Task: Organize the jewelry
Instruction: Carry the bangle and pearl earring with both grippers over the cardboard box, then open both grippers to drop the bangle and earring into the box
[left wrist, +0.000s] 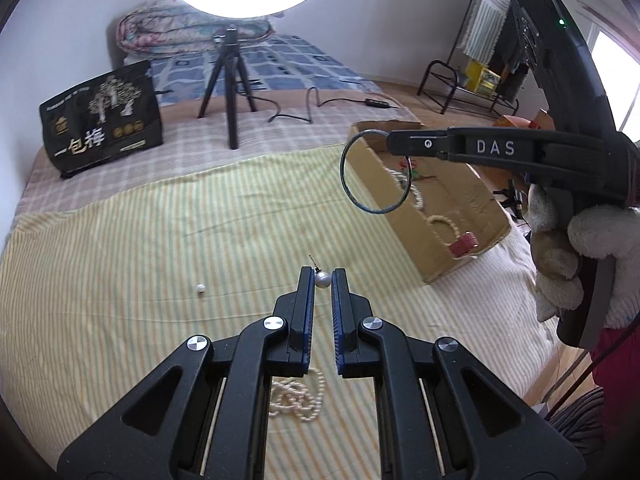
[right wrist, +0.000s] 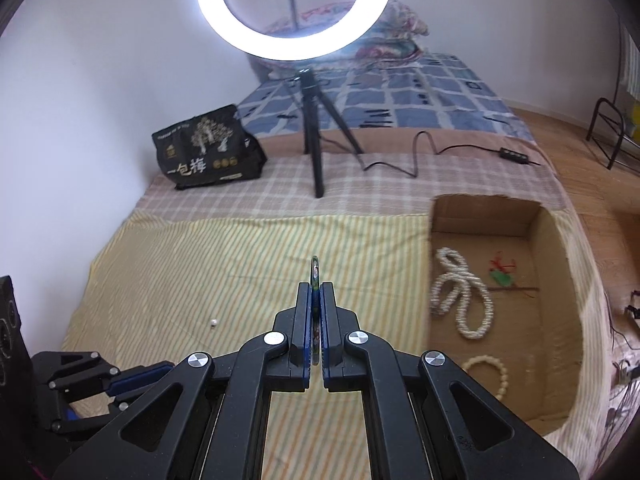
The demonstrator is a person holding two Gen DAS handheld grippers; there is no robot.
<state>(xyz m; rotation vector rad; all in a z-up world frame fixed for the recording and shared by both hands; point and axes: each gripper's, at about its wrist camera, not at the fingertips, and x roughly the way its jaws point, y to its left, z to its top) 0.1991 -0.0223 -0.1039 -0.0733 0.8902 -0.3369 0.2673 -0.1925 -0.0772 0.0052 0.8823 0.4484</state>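
Note:
My left gripper (left wrist: 322,276) is shut on a grey pearl stud earring (left wrist: 322,279), whose thin post sticks up to the left. It hangs above the yellow striped cloth (left wrist: 160,240). My right gripper (left wrist: 394,142) (right wrist: 316,288) is shut on a thin dark bangle (left wrist: 374,172) (right wrist: 315,270), held in the air by the near left wall of the cardboard box (left wrist: 404,248) (right wrist: 480,220). The box holds a pearl necklace (right wrist: 460,300), a bead bracelet (right wrist: 488,372) and a green pendant (right wrist: 502,278). A loose pearl (left wrist: 201,289) (right wrist: 214,323) and a second pearl necklace (left wrist: 298,396) lie on the cloth.
A ring light (right wrist: 294,8) on a black tripod (left wrist: 230,92) stands behind the cloth, its cable (right wrist: 420,152) trailing right. A black printed bag (left wrist: 102,120) sits at the back left. A gloved hand (left wrist: 592,256) holds the right gripper. A metal rack (left wrist: 460,84) stands far right.

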